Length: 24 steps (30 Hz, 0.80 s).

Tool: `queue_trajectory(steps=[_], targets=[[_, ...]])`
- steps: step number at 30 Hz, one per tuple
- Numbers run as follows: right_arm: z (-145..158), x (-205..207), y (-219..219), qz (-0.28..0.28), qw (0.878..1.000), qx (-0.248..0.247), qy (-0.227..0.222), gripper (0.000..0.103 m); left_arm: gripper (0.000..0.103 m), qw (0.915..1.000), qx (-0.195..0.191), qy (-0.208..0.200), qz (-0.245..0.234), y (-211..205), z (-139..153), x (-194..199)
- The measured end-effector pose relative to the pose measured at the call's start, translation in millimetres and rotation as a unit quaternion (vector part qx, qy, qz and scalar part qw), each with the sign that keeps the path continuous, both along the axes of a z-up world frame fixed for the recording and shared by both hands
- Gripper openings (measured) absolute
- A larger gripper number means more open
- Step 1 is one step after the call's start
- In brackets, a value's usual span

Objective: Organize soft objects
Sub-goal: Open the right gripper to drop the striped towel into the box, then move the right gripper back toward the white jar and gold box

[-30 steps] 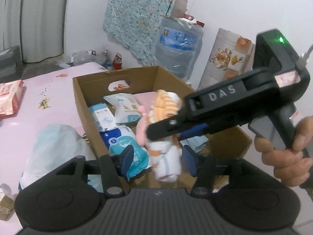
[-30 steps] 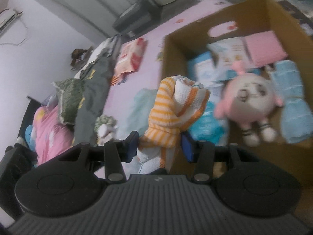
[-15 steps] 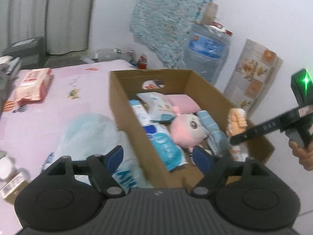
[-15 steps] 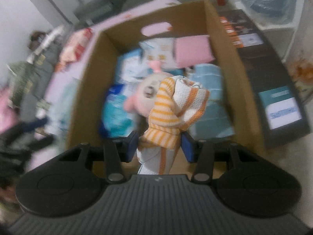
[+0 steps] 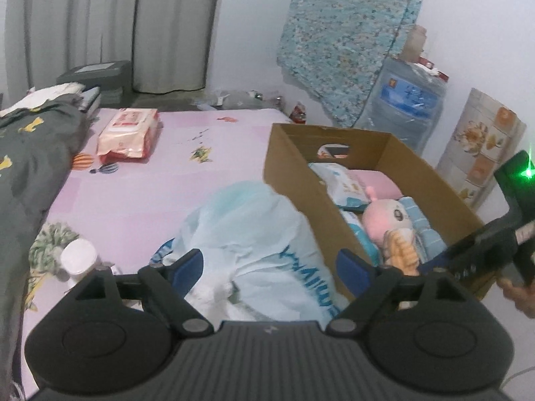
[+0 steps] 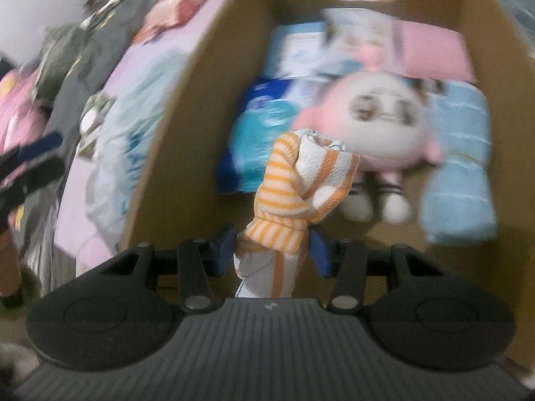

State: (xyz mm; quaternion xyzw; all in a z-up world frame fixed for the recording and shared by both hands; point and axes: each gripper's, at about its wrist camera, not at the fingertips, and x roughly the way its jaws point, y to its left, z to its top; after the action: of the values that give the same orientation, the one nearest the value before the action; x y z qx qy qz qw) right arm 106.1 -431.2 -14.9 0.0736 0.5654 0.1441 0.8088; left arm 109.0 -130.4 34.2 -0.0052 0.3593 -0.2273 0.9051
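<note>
My right gripper is shut on a rolled orange-and-white striped cloth and holds it inside the near end of a cardboard box, just in front of a pink plush doll. The cloth also shows in the left wrist view, inside the box beside the doll. My left gripper is open and empty, hovering over a pale blue plastic bag on the pink bed, left of the box.
The box also holds a rolled blue towel, a pink folded cloth and blue-white tissue packs. On the bed lie a red-white wipes pack, a grey blanket and a white bottle. A water jug stands behind the box.
My right gripper has carried the striped cloth from above the box edge down into the near end of the box. My left gripper has drawn back leftward and opened wider over the blue bag.
</note>
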Motion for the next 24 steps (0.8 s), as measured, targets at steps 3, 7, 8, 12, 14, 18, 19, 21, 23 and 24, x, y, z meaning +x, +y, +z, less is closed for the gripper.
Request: queue_trajectory(steps=[3,7,8,12,14,18,19,21,23,24], targets=[[-9.2,2.6,28.0,0.067,0.998,-0.011,0.009,0.052,0.088,1.0,0.002,0.004,0.003,2.8,-2.4,0.4],[-15.1,6.2,39.8,0.087,0.996,-0.018,0.024,0.061,0.088,1.0,0.0,0.006,0.007,4.6,-5.0,0.1],[-14.3,7.1,37.9,0.082,0.996,-0.016,0.023,0.061,0.088,1.0,0.001,0.006,0.008,5.2,-5.5,-0.3],[-9.8,9.7,15.7,0.033,0.999,0.013,0.019,0.061,0.088,0.9999,0.01,0.0,0.012,8.2,-6.8,-3.6],[-6.7,11.4,4.8,0.004,0.999,0.034,0.015,0.061,0.088,0.9998,0.014,-0.002,0.015,11.5,-8.2,-6.4],[0.3,15.6,-9.5,-0.053,0.996,0.067,0.002,0.061,0.088,0.9987,0.037,-0.019,0.03,20.1,-13.4,-15.0],[3.9,16.2,-11.5,-0.064,0.995,0.073,-0.003,0.061,0.088,0.9977,0.048,-0.027,0.04,23.6,-14.3,-18.0],[13.8,15.9,-13.0,-0.075,0.994,0.081,-0.019,0.061,0.088,0.9954,0.061,-0.042,0.061,33.4,-14.3,-22.2],[27.3,18.1,-7.9,-0.075,0.992,0.088,-0.041,0.063,0.088,0.9926,0.071,-0.053,0.084,43.9,-15.2,-25.8],[34.7,19.6,-3.6,-0.072,0.992,0.092,-0.053,0.063,0.088,0.9905,0.077,-0.059,0.097,50.5,-16.3,-27.5]])
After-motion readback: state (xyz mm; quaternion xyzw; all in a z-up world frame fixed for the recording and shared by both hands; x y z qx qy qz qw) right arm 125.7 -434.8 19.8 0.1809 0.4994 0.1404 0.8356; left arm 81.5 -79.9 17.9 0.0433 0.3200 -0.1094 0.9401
